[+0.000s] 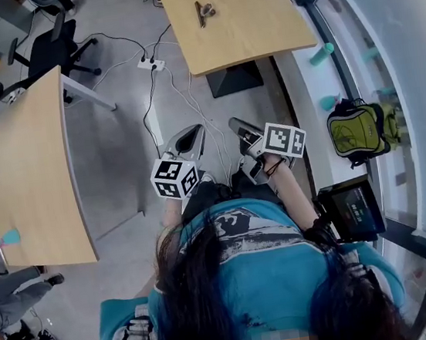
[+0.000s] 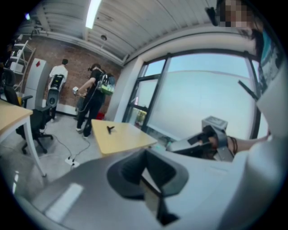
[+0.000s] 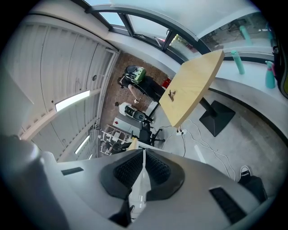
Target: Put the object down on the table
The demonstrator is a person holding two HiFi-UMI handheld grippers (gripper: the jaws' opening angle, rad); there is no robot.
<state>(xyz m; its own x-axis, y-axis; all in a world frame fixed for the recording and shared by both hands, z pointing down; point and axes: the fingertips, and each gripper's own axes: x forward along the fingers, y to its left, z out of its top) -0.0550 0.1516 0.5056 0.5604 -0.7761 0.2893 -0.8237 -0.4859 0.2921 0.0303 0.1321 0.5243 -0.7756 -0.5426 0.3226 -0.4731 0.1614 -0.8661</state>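
**Lying on the far table, away from two closed grippers**

From the head view we see the small dark object point(image 1: 204, 11) on the far wooden table point(image 1: 257, 35) at twelve o'clock. It is well apart from the left gripper point(image 1: 191, 135) and the right gripper point(image 1: 238, 127), which are both held close to the person's chest. Its long axis there runs roughly from twelve to six o'clock, as a thin dark bar with a lumpier part on its three o'clock side (at this size we cannot tell what it is).

Only the head view shows the second wooden table point(image 1: 31, 174) at nine o'clock and the green backpack point(image 1: 355, 129) at three o'clock.

The left gripper view adds two people point(image 2: 92, 101) standing by a brick wall. In it the object is a tiny speck at about eleven o'clock above the jaws, and the other gripper is at three o'clock.

The right gripper view is tilted, so the table slants. The object sits near the table's middle at one o'clock, and we also see the table's black foot point(image 3: 217, 117) and teal bottles point(image 3: 237, 62) on the sill.

Each gripper's own view shows its jaws pressed together with nothing between them.
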